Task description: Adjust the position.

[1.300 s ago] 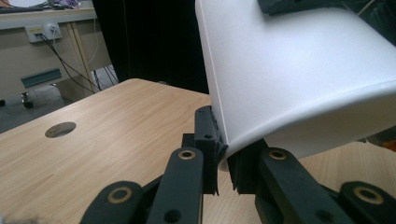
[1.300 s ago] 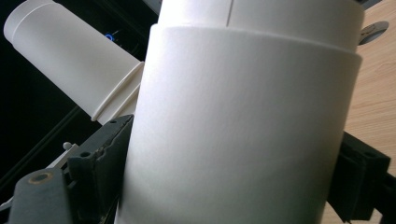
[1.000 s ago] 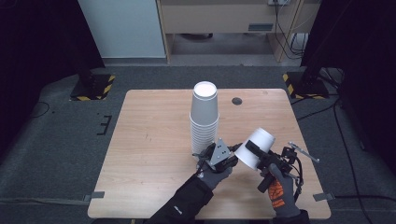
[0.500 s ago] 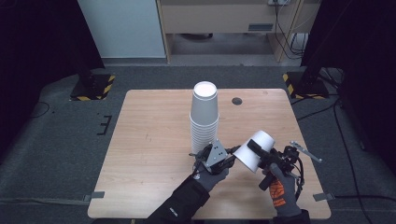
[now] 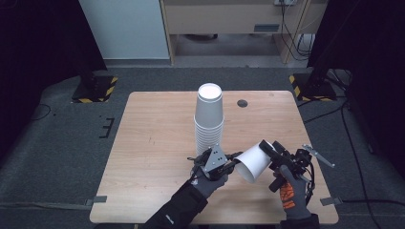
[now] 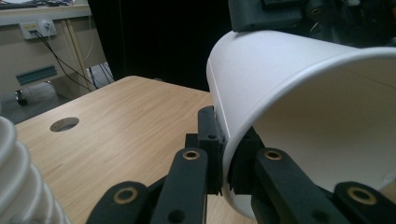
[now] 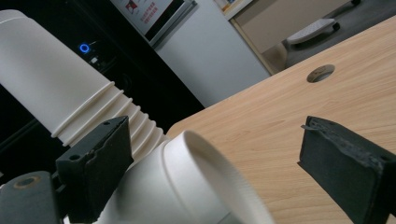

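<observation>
A tall stack of white paper cups stands upside down at the table's middle; it also shows as the ribbed stack and the slanting stack. One loose white cup is held tilted above the near table, mouth toward my left gripper. The left gripper is shut on the cup, pinching its rim wall. My right gripper straddles the cup's bottom end. In the right gripper view, the right gripper stands wide open, with the cup beside one pad and far from the other.
A small round hole lies in the wooden table behind and to the right of the stack. Yellow-and-black striped stand feet sit on the floor at both far corners. A cabinet stands beyond the far edge.
The left gripper and the cup's mouth have shifted slightly toward the near edge. The right hand has stayed about where it was.
</observation>
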`<state>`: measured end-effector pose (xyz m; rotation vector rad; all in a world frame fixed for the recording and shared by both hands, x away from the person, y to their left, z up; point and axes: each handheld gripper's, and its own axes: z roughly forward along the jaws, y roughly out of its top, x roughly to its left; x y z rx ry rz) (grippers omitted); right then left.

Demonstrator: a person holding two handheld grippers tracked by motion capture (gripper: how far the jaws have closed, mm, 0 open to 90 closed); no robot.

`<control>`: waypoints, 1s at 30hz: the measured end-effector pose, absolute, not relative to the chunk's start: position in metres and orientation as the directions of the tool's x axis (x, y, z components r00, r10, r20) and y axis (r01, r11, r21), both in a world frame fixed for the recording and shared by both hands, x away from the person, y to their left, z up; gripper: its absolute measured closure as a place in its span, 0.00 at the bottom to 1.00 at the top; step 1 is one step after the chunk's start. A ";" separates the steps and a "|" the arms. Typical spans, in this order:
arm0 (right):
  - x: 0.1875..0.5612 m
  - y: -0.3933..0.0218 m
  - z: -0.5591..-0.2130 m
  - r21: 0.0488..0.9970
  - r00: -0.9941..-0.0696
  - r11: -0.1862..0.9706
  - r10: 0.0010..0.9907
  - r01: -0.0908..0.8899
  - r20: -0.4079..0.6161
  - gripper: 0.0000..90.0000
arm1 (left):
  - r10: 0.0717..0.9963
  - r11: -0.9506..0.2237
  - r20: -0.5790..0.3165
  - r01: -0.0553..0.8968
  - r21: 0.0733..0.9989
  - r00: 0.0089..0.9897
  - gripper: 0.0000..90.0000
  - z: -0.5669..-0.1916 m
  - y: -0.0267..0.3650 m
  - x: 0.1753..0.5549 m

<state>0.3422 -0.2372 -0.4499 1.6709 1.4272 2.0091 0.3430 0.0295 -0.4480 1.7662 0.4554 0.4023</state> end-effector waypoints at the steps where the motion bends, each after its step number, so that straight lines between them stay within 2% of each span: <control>1: 0.342 -0.238 -0.450 0.741 -0.357 -0.527 0.655 0.417 0.666 0.11 | 0.504 -0.213 0.027 0.093 0.973 0.863 0.94 -0.447 0.031 0.343; 18: 0.345 -0.251 -0.452 0.797 -0.312 -0.479 0.744 0.368 0.591 0.13 | 0.526 -0.244 0.010 0.139 0.960 0.850 0.94 -0.442 0.064 0.342; 30: 0.347 -0.247 -0.457 0.871 -0.315 -0.322 0.839 0.371 0.444 0.13 | 0.529 -0.233 -0.024 0.172 0.957 0.848 0.95 -0.445 0.088 0.336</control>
